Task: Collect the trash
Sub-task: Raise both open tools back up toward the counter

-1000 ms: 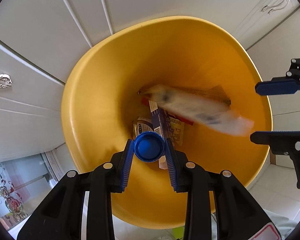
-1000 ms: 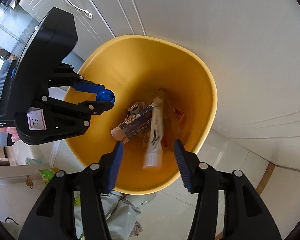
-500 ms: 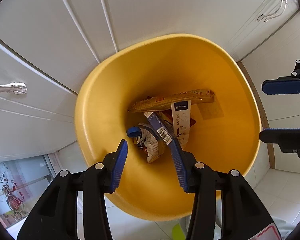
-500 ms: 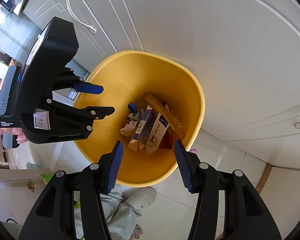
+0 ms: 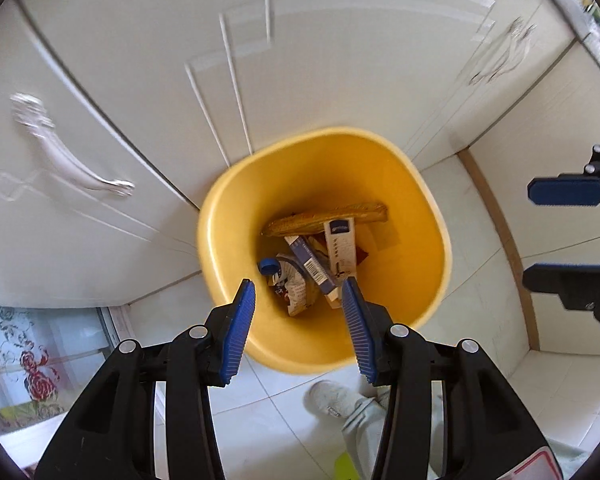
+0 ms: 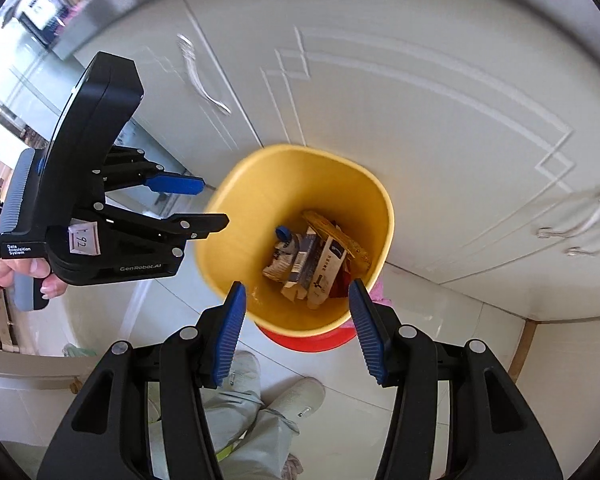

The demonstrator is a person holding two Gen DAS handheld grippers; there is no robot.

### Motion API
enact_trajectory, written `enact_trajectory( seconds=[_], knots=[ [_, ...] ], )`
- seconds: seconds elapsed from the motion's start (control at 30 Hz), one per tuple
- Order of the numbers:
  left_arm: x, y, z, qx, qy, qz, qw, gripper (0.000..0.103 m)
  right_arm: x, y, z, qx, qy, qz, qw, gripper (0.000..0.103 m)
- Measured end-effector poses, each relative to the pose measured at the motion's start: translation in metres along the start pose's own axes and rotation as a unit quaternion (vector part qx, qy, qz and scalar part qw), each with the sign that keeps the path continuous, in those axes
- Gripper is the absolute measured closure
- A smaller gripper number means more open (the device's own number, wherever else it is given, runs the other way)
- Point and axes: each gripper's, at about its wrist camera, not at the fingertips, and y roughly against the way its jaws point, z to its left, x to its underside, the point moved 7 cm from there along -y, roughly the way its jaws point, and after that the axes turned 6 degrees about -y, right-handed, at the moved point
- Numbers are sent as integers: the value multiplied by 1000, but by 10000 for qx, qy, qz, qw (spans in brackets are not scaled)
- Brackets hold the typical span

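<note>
A yellow bin stands on the floor against white cabinets. Trash lies at its bottom: a blue bottle cap, a blue carton, a white box and an orange wrapper. My left gripper hangs open well above the bin's near-left rim, nothing between its fingers. My right gripper is open too, empty, above the bin's near edge and to the right of the left one. Both point steeply down.
White cabinet doors with metal handles back the bin. A person's shoe and grey trouser leg stand on the pale floor tiles just in front. Something red sits under the bin, a pink cloth beside it.
The left gripper opened and its blue cap dropped into the bin. The white box that was falling has settled among the trash. Both grippers rose away from the bin.
</note>
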Motion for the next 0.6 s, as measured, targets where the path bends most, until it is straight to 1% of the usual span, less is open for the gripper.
enact_trajectory(
  seconds=[0.17,0.3,0.33,0.37,0.47,0.6],
  knots=[
    [-4,70,-4,13,196,-515,9985,57,-1,57,22,13,7,-382,9993,48],
    [-10,120,-8,-45,338,-856,9958,57,-8,105,33,24,-150,-743,9971,48],
    [-11,133,-7,-66,376,-962,9946,56,-12,122,35,30,-216,-898,9957,48],
    [-13,145,-7,-82,399,-1050,9936,53,-14,129,36,48,-255,-993,9947,48],
    [-22,172,-5,-168,367,-1278,9910,53,-28,164,38,86,-396,-1402,9893,47],
    [-40,197,5,-321,284,-1516,9875,53,-52,190,37,159,-451,-1844,9817,46]
  ],
)
